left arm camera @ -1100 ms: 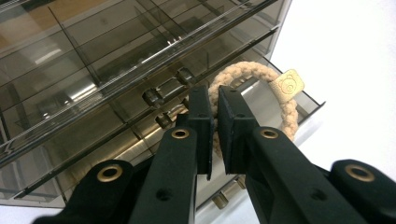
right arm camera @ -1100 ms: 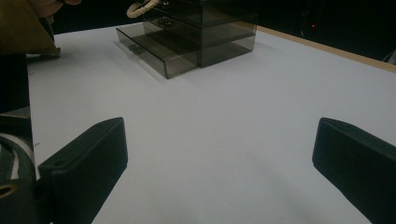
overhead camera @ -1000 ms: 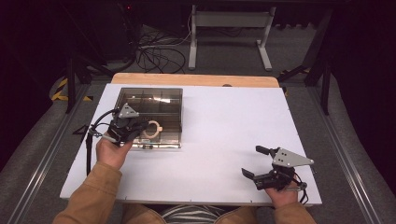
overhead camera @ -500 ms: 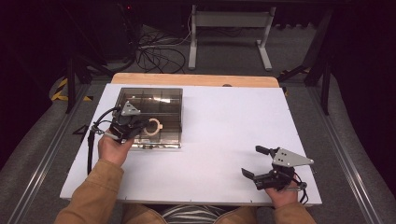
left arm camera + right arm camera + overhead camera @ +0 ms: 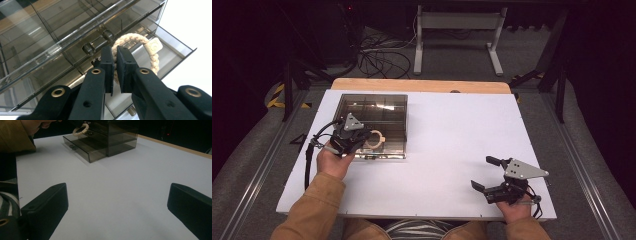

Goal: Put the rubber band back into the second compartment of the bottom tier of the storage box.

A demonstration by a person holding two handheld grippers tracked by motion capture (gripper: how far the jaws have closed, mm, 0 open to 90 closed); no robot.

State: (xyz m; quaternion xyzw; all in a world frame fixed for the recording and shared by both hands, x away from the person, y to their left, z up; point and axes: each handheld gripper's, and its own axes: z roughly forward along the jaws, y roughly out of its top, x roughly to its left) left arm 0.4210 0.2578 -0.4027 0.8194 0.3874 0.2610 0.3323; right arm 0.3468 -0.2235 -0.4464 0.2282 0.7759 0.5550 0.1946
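right gripper point(image 5: 117, 207) fingers point(image 5: 45, 207) wide apart, empty | white worktop point(image 5: 120, 177) | smoky drawer box point(image 5: 112, 137), drawer point(image 5: 82, 147) open | cream rope ring point(image 5: 80, 129) above drawer

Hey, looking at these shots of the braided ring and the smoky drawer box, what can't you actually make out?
- Braided ring: its lower arc, left gripper view, hidden behind the left tool.
- Open drawer: its floor beneath the ring, left gripper view, partly covered by the tool's fingers.
- Drawer box: contents of the upper compartments, high view, too small and glare-washed.
- Right tool: its body, right gripper view, cut off by the bottom edge.
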